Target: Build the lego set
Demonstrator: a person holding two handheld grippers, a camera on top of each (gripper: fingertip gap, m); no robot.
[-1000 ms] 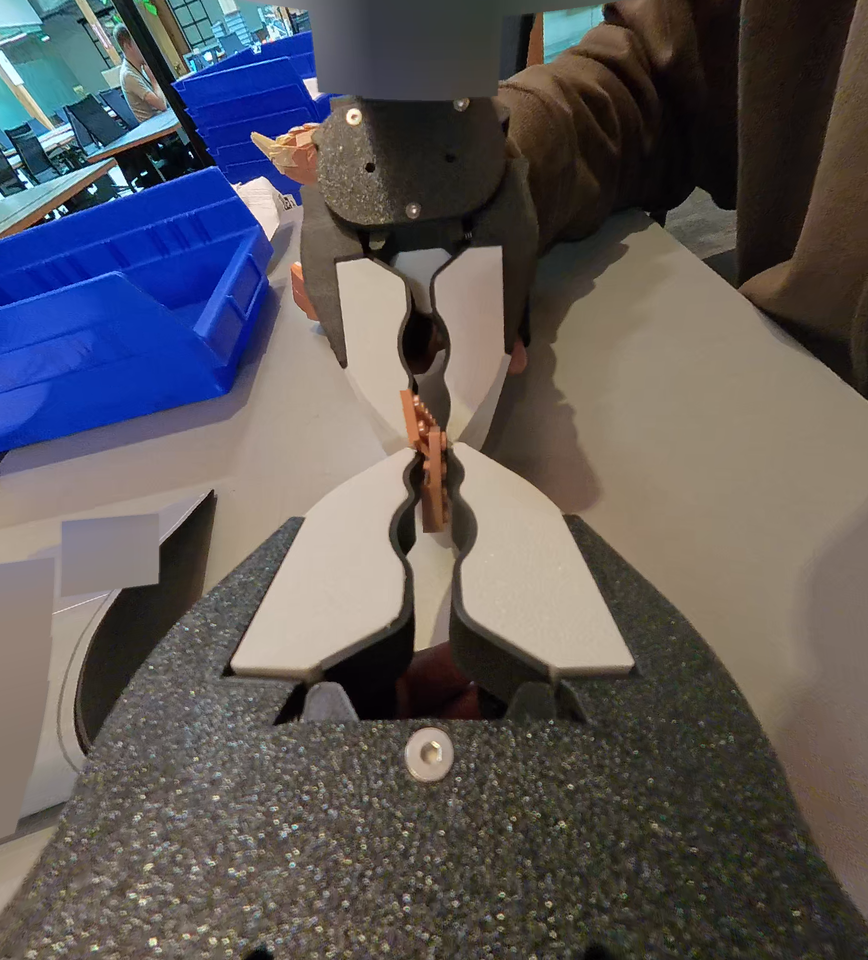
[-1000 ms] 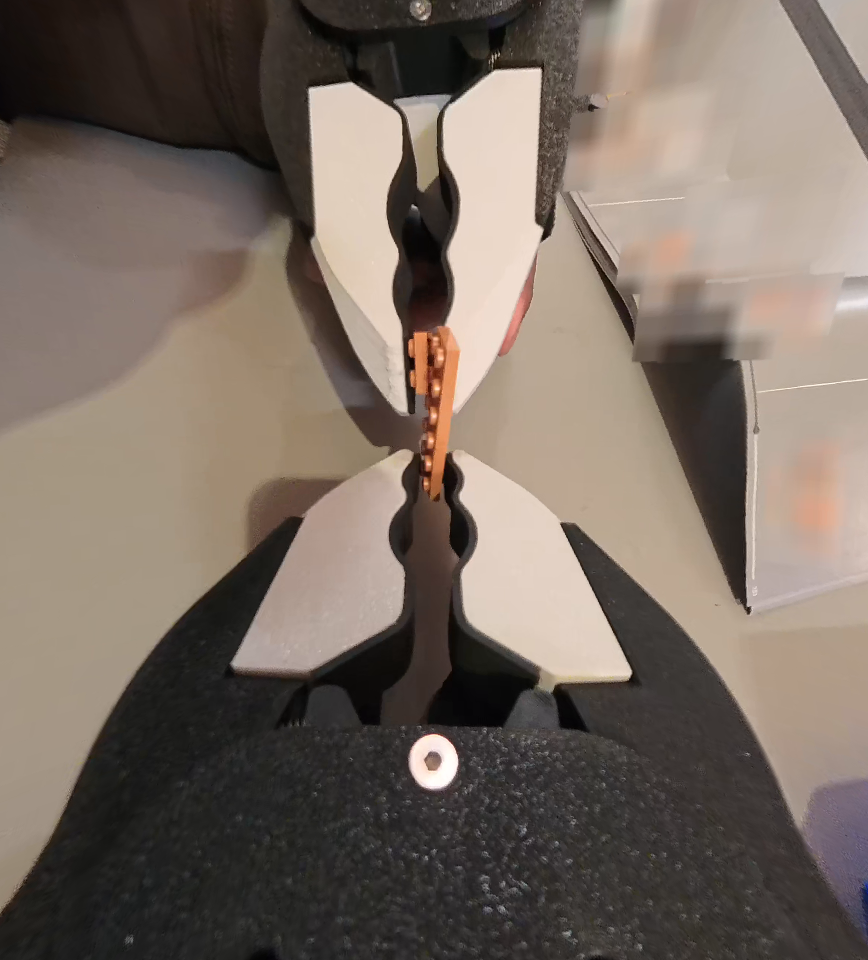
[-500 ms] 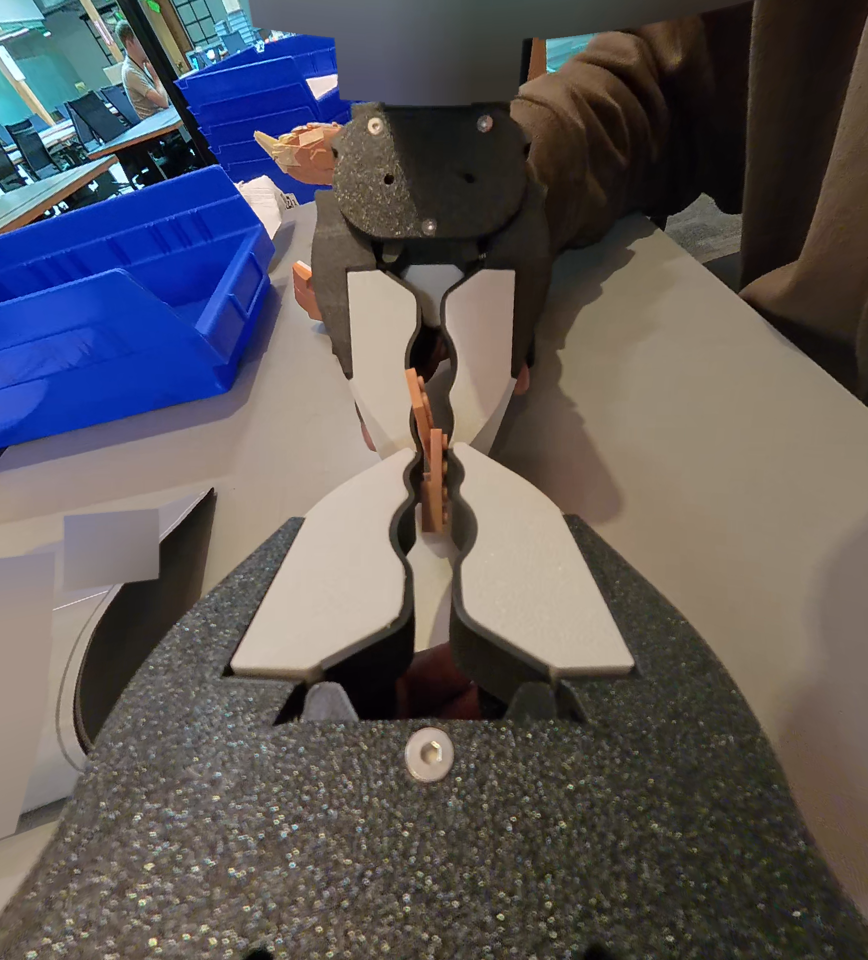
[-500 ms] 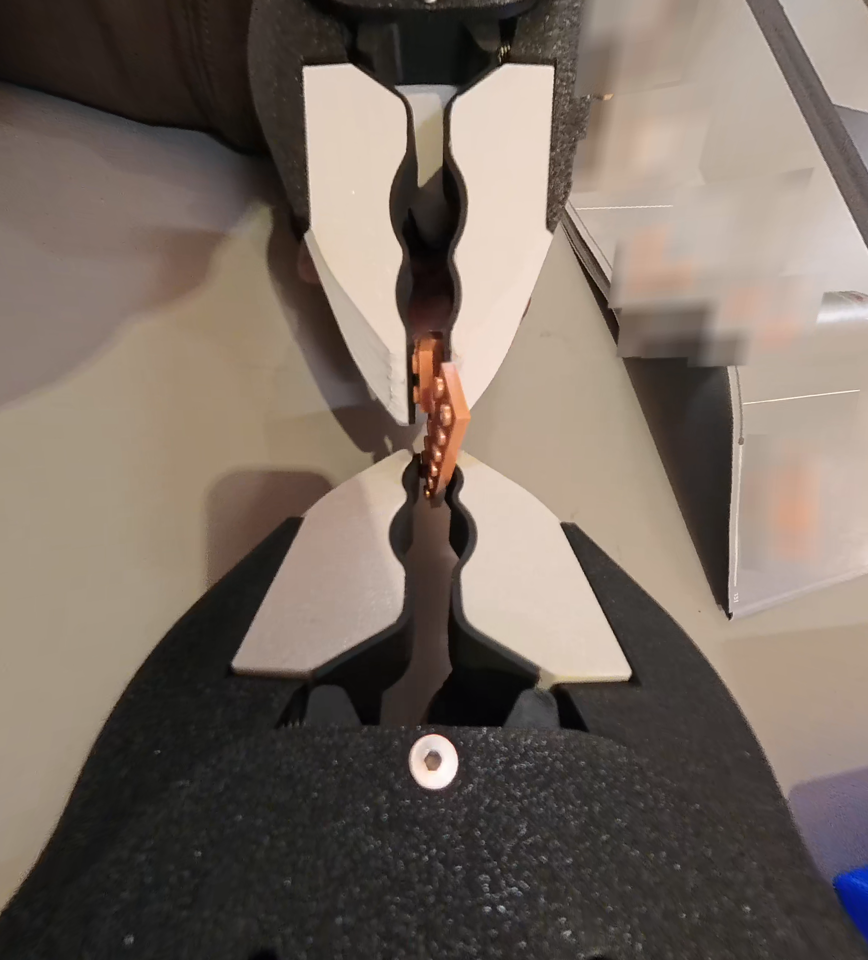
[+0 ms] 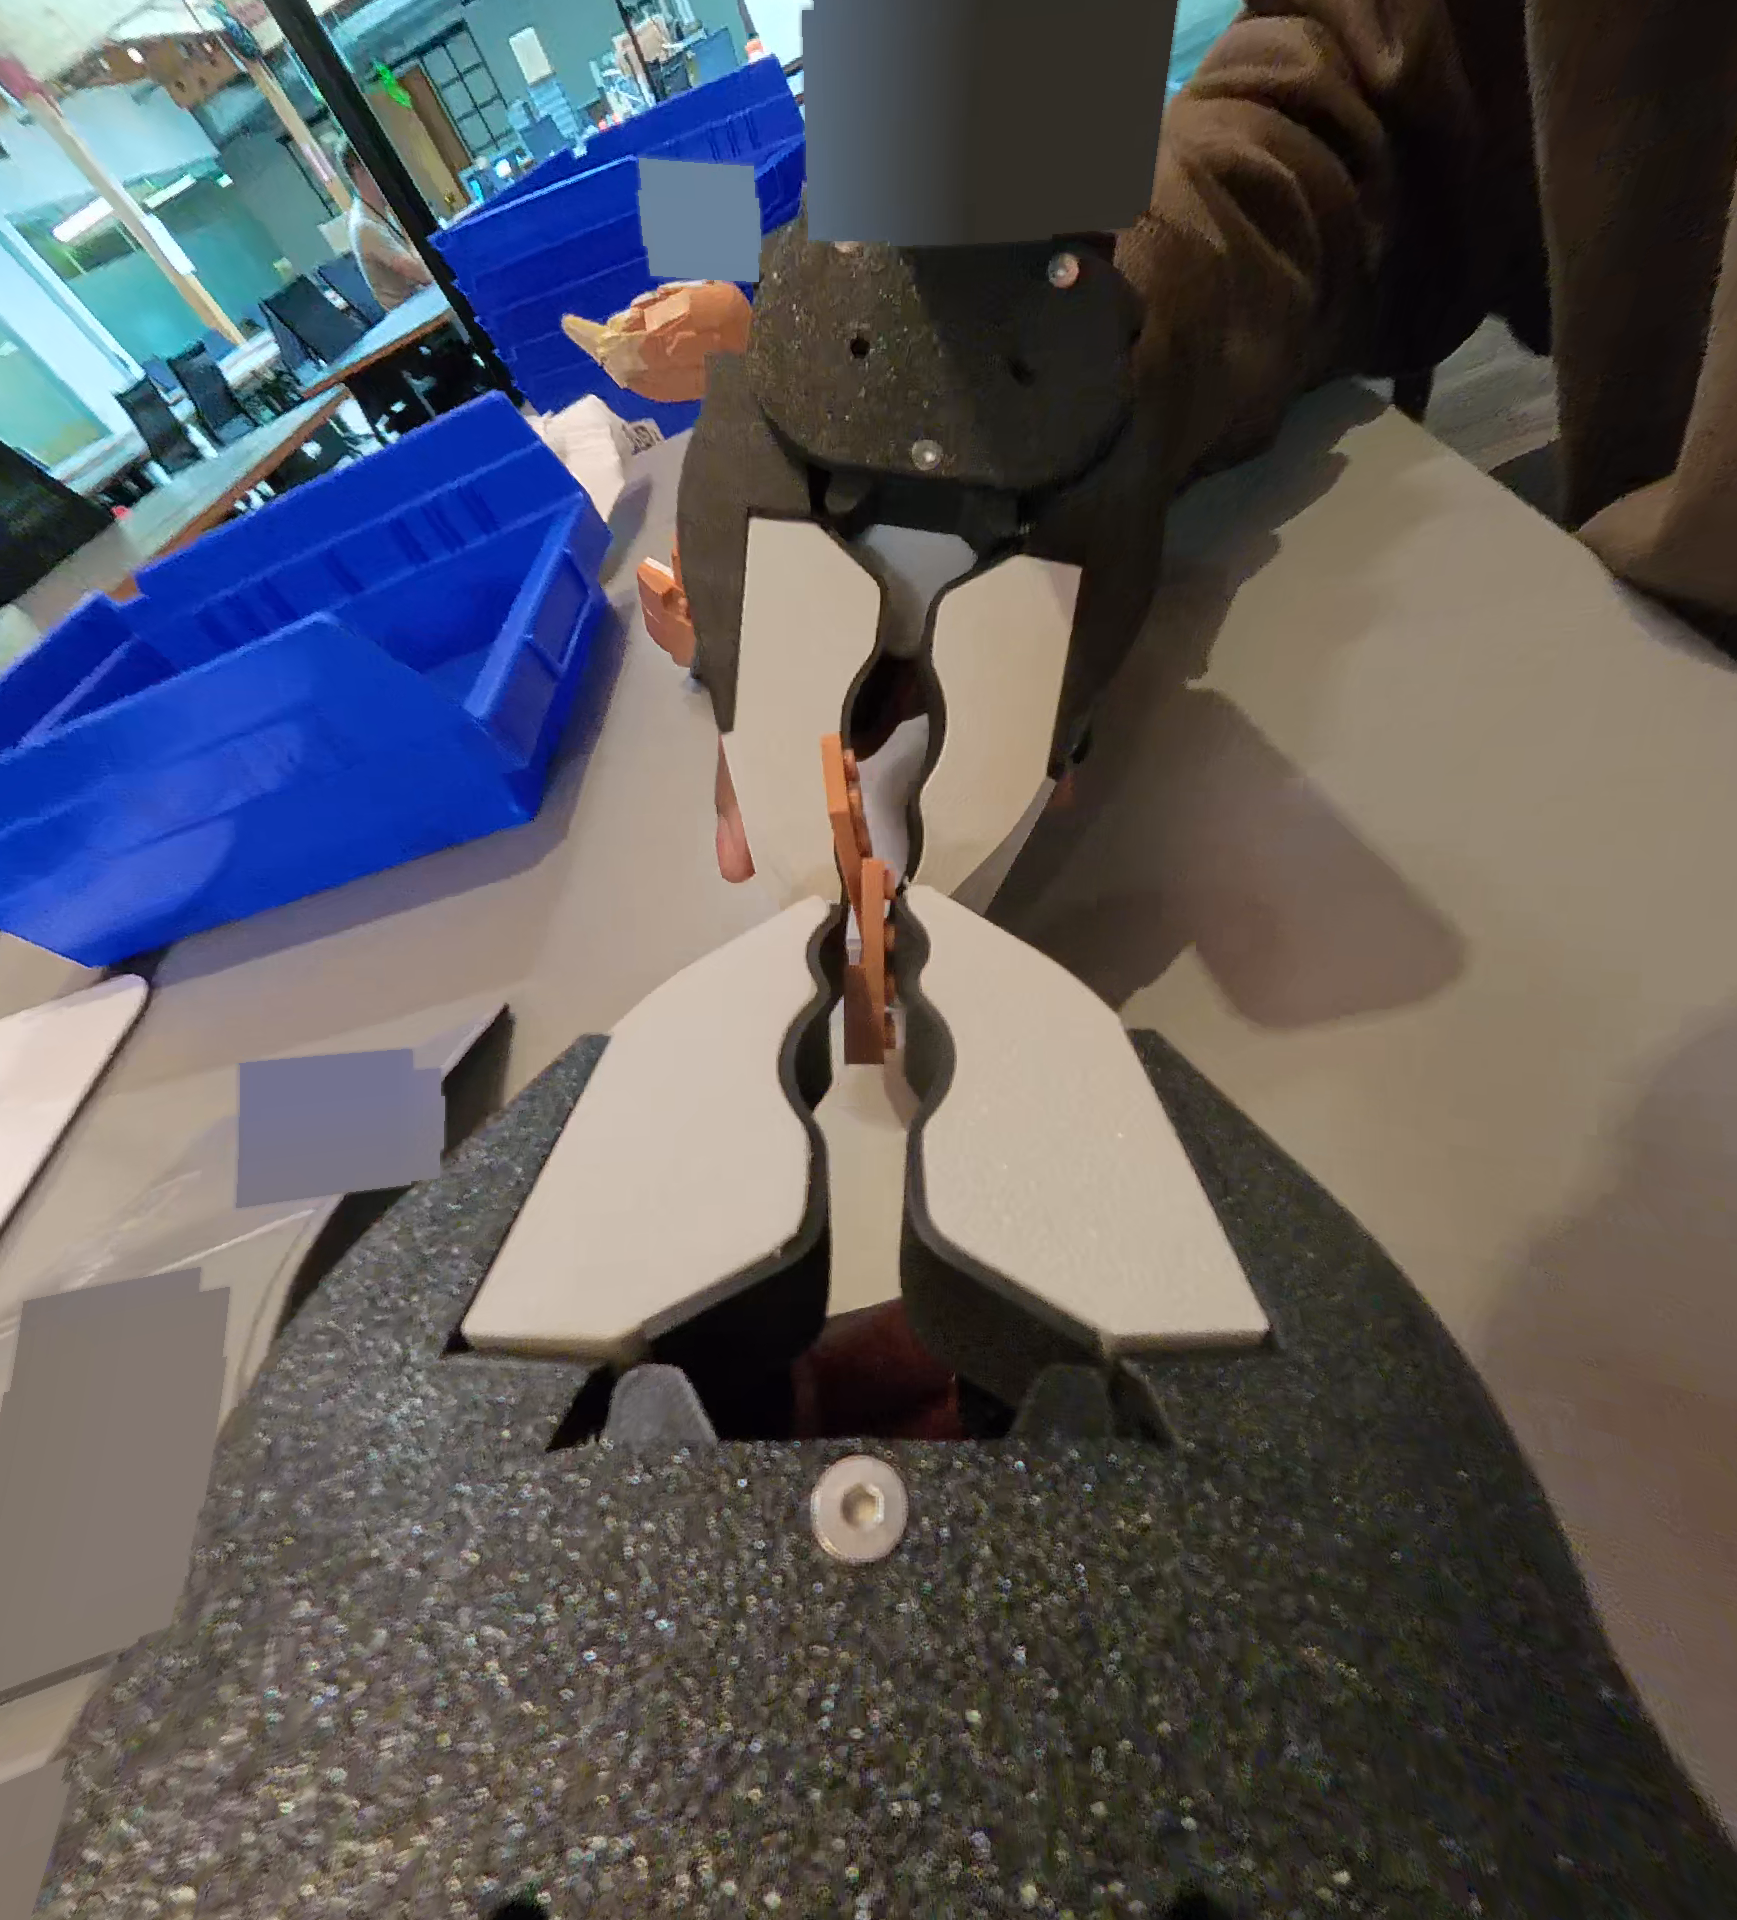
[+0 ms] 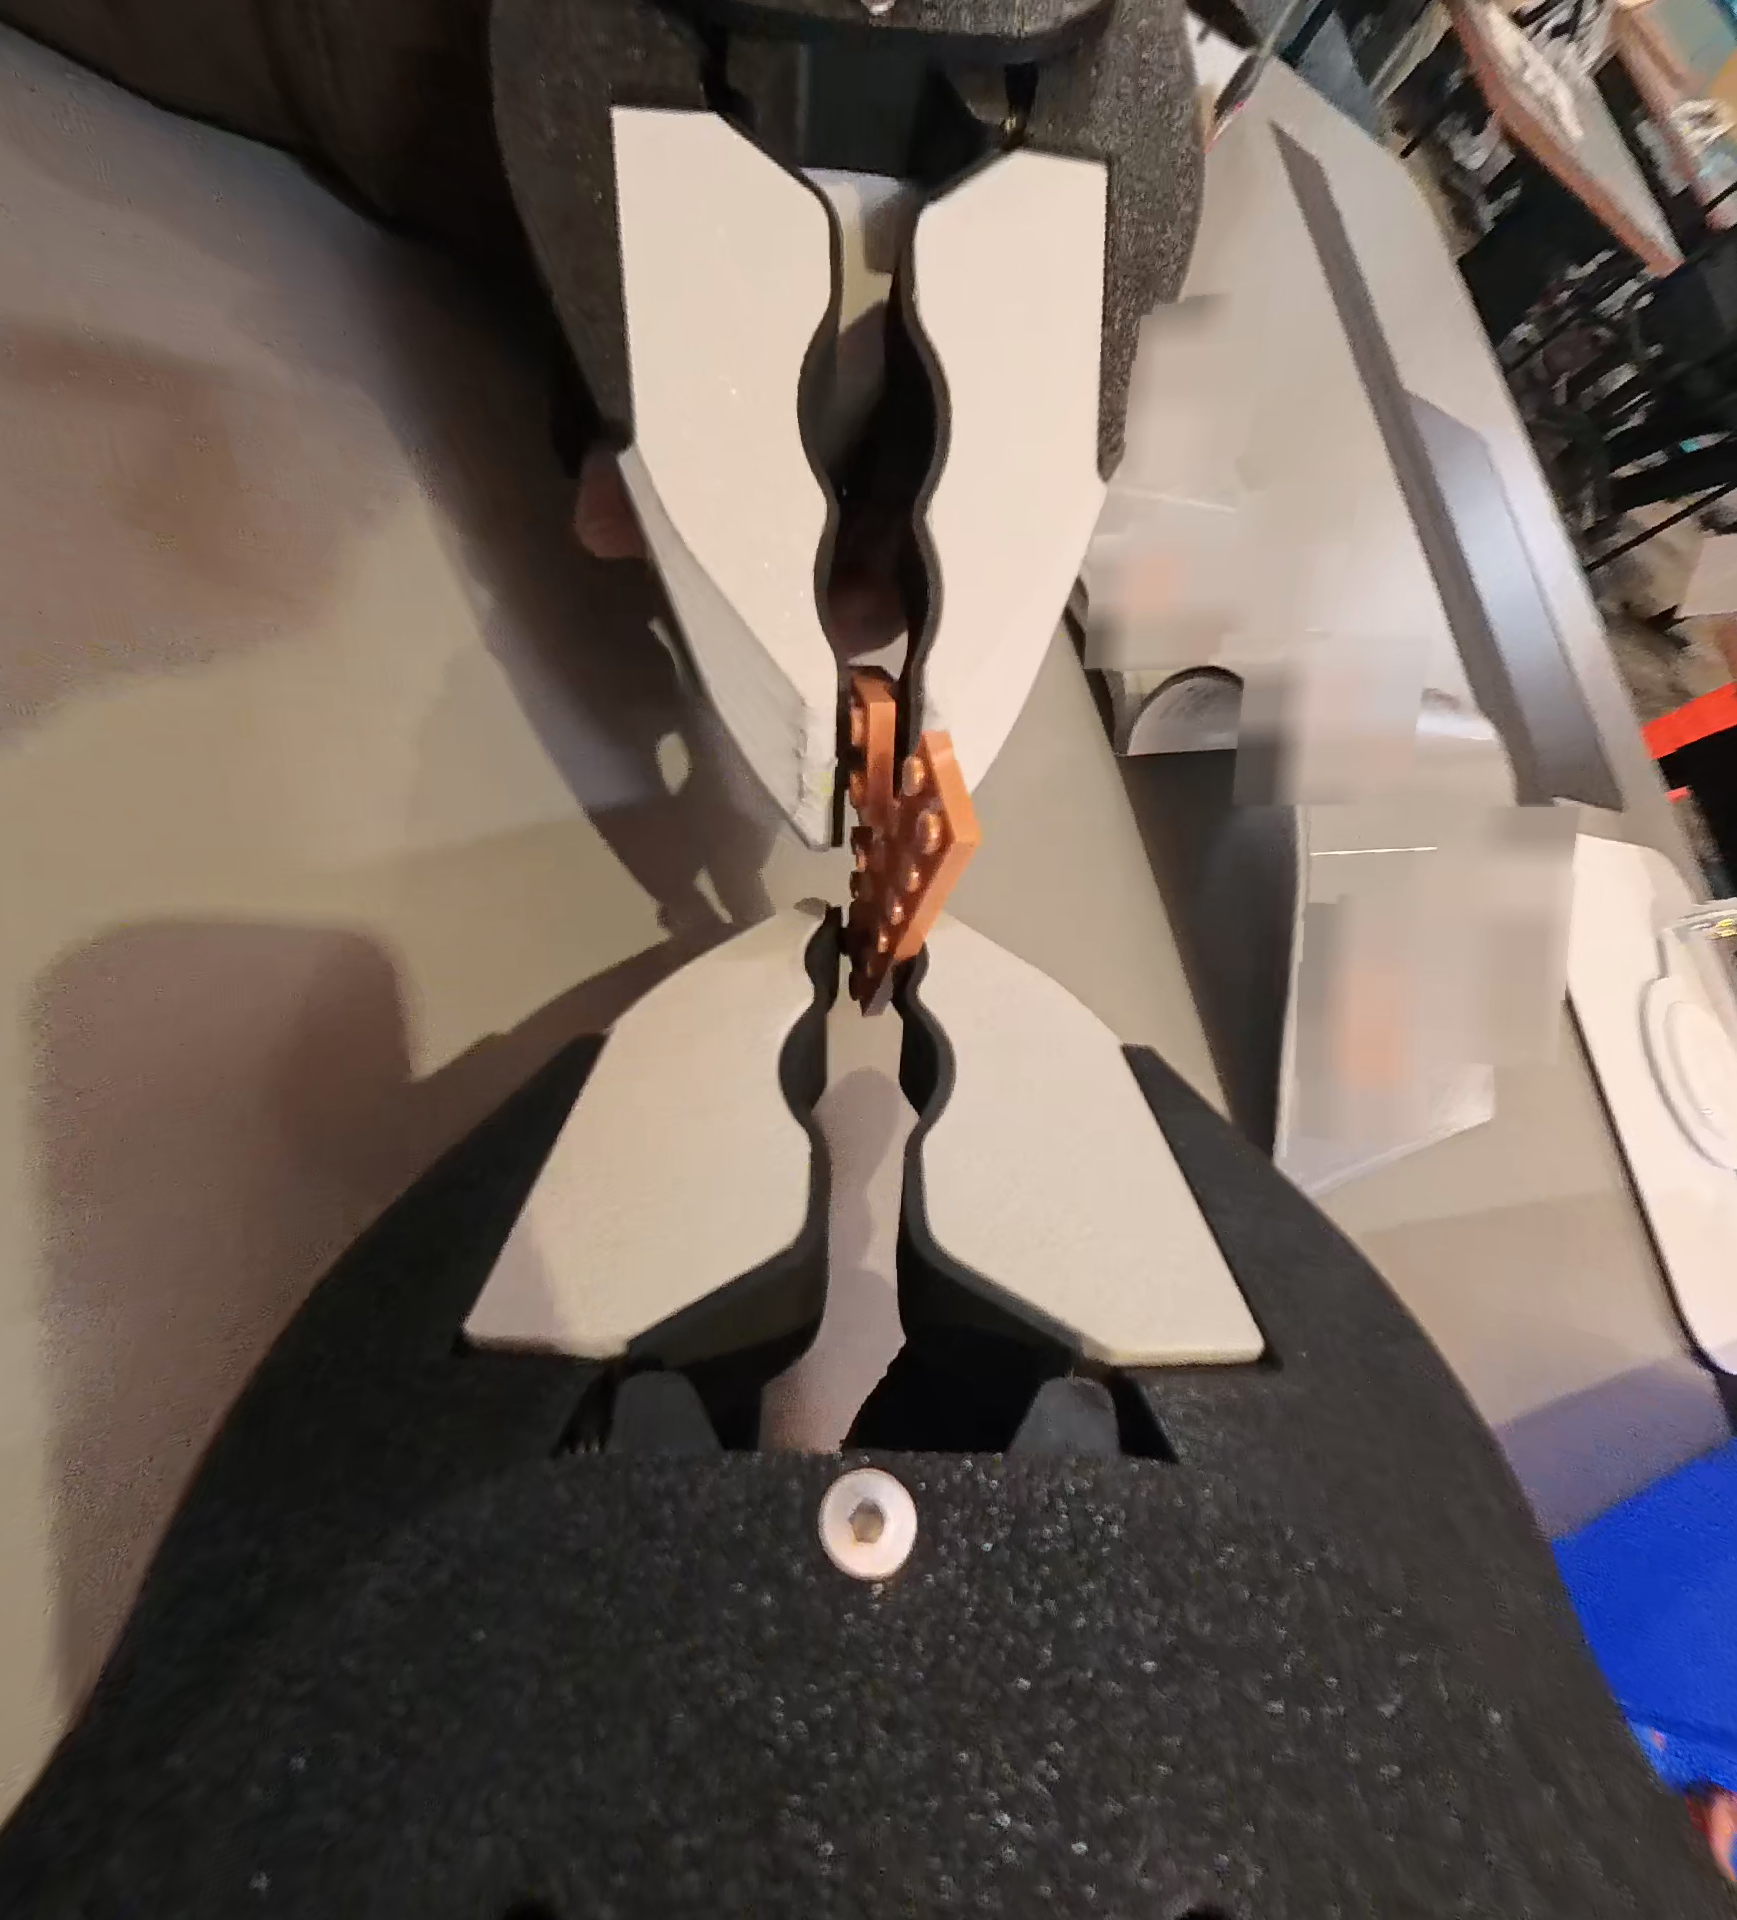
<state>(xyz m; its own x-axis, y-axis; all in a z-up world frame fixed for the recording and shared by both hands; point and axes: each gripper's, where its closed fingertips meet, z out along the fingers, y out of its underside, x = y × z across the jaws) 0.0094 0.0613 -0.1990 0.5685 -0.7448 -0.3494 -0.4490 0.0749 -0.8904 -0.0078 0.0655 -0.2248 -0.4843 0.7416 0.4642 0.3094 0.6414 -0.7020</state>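
1. The left gripper (image 5: 869, 914) is clamped on an orange lego plate (image 5: 866, 971) held on edge between its fingertips, above the grey bench (image 5: 1466, 727).
2. The right gripper (image 6: 869, 951) faces it tip to tip and is clamped on a second orange plate (image 6: 900, 873), studded and wedge-shaped, with its studs showing in the right wrist view.
3. The two plates meet and overlap in the small gap between the opposed gripper tips; whether they are pressed fully together cannot be told.
4. In the left wrist view the right gripper (image 5: 879, 862) points back at the camera with its plate (image 5: 843, 800) between its pads; in the right wrist view the left gripper (image 6: 874, 769) does likewise, pinching the first plate (image 6: 874, 727).
5. A brown sleeve (image 5: 1311, 208) reaches in behind the right gripper at the bench's far right edge.
6. Blue bins (image 5: 272, 727) stand toward the far left of the bench, well apart from the grippers.
7. A partly built orange model (image 5: 666, 332) sits beyond the bins near the far edge, and another orange piece (image 5: 661, 613) lies just beside the right gripper's body.
8. A pale open box (image 6: 1415, 727) lies on the bench to the left gripper's side, near the bench's edge.
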